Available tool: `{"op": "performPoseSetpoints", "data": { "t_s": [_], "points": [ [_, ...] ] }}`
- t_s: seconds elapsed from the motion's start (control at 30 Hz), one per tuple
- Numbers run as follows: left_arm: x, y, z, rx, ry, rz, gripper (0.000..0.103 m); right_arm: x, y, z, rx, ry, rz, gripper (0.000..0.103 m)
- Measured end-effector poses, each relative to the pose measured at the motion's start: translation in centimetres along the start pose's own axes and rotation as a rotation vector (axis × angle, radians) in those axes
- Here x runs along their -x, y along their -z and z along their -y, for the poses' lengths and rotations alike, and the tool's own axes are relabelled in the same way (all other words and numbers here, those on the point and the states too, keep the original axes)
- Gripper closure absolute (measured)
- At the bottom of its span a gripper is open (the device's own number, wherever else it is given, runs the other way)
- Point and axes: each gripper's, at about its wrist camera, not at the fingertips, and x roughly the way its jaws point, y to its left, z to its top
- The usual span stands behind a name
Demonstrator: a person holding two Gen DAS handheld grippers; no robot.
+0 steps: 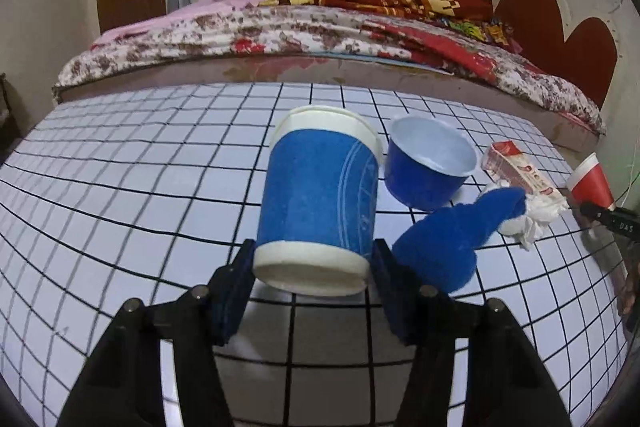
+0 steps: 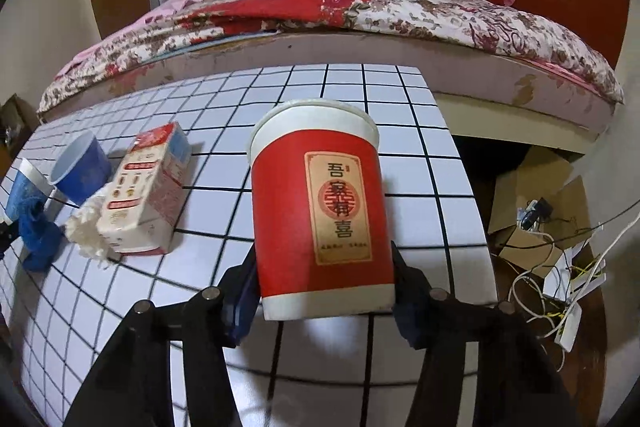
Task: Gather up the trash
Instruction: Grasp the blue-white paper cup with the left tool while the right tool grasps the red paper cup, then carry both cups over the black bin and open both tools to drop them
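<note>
left fingers [image 1: 314, 263] clamp the blue cup [image 1: 318, 203]; right fingers [image 2: 324, 285] clamp the red cup [image 2: 320, 211].

The left gripper [image 1: 314, 267] has matte black angular arms, each carrying two round silver screw heads, and dark navy flat pads [image 1: 236, 291] on its fingers. The right gripper [image 2: 324, 283] matches: black arms, silver screws behind the claw, dark blue pads [image 2: 242, 301] facing inward.
</note>
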Motion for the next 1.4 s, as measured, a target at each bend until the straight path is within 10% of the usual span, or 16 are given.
{"op": "performPoseSetpoints", "data": {
  "t_s": [0.73,1.4],
  "points": [
    [14.5,2.2,9.9,-0.168,0.108,0.173,0.045,20.5,7.4,-0.5,-0.059,-0.015,0.254,0.045],
    [19.5,8.5,25.4,-0.381,0.453,0.155,0.045,31.5,21.2,9.0,-0.254,0.146,0.266,0.045]
  ]
}}
